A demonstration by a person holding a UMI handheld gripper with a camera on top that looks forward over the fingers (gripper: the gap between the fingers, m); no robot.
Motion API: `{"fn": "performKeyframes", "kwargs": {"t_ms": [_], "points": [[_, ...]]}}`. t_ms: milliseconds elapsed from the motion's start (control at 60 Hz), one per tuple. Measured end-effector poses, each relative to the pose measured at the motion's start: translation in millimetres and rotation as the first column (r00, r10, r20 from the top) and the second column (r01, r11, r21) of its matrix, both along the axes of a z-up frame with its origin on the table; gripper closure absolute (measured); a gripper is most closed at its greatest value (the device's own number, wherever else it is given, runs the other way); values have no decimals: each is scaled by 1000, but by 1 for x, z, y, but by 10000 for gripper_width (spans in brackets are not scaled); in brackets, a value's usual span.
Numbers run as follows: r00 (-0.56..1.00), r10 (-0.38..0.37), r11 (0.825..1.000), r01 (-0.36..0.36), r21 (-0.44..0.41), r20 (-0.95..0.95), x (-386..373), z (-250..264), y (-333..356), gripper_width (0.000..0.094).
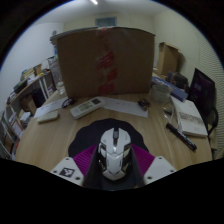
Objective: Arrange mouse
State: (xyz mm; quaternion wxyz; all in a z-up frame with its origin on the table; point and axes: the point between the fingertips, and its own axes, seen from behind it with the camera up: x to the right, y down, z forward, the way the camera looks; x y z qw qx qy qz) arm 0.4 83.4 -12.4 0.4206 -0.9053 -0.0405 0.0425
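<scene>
A white and black mouse (114, 148) sits between my two fingers, nose pointing away from me, over the wooden table (60, 140). My gripper (114, 162) is shut on the mouse. The magenta pads (85, 158) press against its black sides on the left and the right. The rear of the mouse is hidden low between the fingers. I cannot tell whether its underside touches the table.
A large cardboard box (105, 60) stands at the back of the table. A white keyboard (125, 106) and a white remote-like bar (86, 103) lie before it. A black pen (181, 136) and papers (189, 122) lie right. Shelves (22, 105) stand left.
</scene>
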Motion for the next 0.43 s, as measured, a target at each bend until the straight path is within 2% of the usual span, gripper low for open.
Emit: {"fn": "performKeyframes", "kwargs": {"t_ms": [67, 100, 250, 433], "points": [[999, 36, 999, -36, 8, -25, -5, 6, -10, 76], [998, 48, 999, -48, 15, -41, -7, 10, -18, 111], [993, 85, 994, -79, 79, -84, -1, 33, -70, 94], [980, 166, 975, -147, 166, -108, 7, 55, -147, 99]]}}
